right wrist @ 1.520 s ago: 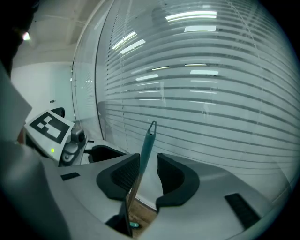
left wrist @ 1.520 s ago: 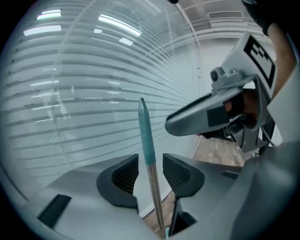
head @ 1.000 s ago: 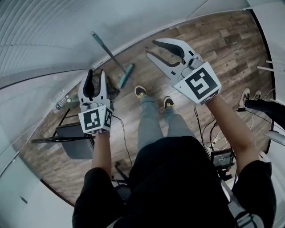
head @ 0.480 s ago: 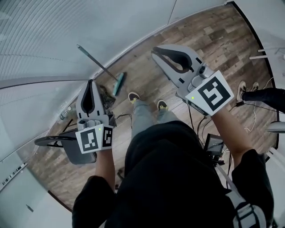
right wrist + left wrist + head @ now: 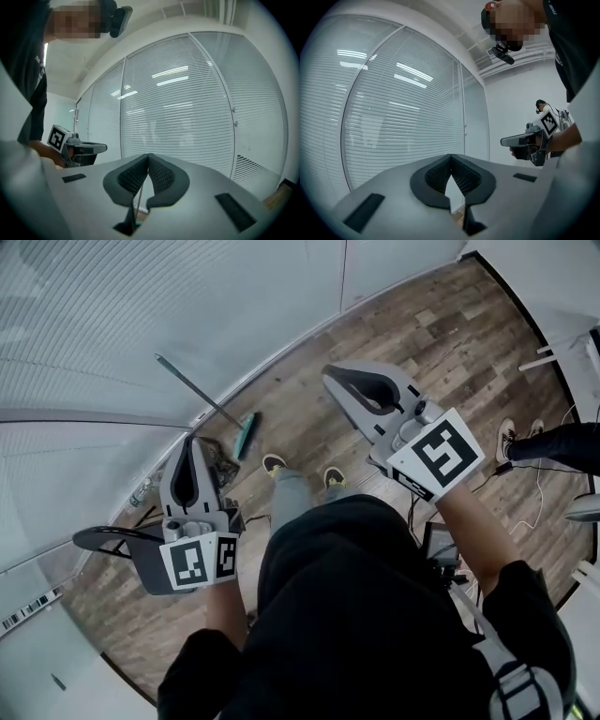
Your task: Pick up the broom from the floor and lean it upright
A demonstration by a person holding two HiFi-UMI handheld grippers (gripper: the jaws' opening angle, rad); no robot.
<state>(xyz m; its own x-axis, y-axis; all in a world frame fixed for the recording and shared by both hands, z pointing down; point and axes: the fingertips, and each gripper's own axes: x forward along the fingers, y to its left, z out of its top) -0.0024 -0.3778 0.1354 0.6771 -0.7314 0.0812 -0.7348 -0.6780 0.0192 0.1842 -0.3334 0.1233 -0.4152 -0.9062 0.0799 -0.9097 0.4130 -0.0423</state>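
The broom [image 5: 202,397] stands tilted against the blind-covered glass wall. Its teal brush head [image 5: 246,433] rests on the wood floor [image 5: 422,334], and nothing holds it. My left gripper [image 5: 192,442] is held up level at the left, shut and empty, well short of the broom. My right gripper [image 5: 330,373] is raised at the right, also shut with nothing in it. In the left gripper view the jaws [image 5: 450,157] meet at their tips before the blinds. The right gripper view shows its jaws [image 5: 148,156] closed the same way, with a thin pole [image 5: 138,197] behind them.
A dark chair or stand [image 5: 141,554] sits on the floor at the left, with bottles [image 5: 141,489] by the wall. A dark clump [image 5: 223,457] lies beside the brush head. Cables and a device [image 5: 441,545] lie at the right. Another person's shoes [image 5: 509,433] are further right.
Both grippers have gone from wide open to shut, with nothing caught in them. The broom keeps leaning against the wall.
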